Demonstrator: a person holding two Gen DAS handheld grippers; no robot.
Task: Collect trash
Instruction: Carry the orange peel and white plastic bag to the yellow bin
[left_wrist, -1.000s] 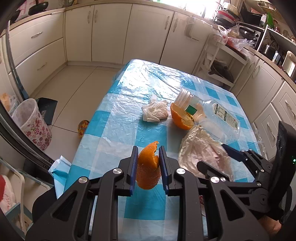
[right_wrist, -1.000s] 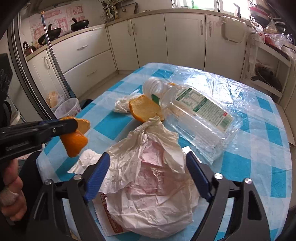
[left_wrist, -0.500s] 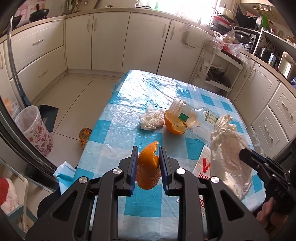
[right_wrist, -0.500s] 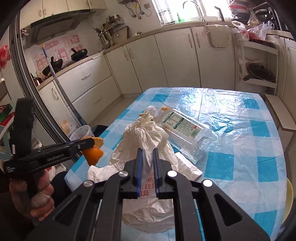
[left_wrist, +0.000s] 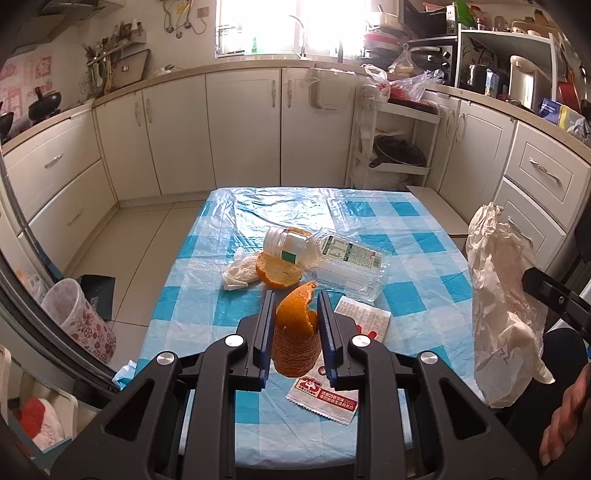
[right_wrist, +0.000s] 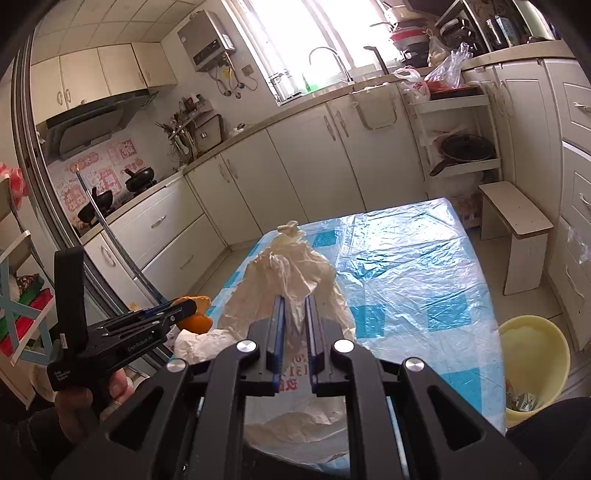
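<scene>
Right hand-held gripper (right_wrist: 293, 325) lifted the paper bag (right_wrist: 291, 266) (now clamped).

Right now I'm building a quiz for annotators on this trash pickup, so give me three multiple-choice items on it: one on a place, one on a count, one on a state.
1. Where does the clear plastic bottle lie?
A. on the blue-checked table
B. on the floor
C. in the yellow bin

2. How many pieces of orange peel show in the left wrist view?
A. one
B. two
C. four

3. What is the state of the right gripper?
A. open and bare
B. shut on the crumpled white paper wrapper
C. shut on the bottle

Answers:
1 A: the bottle lies on its side on the cloth.
2 B: one curled orange peel strip sits in the left gripper, one orange peel half rests by the bottle.
3 B: its jaws pinch the wrapper.
</scene>
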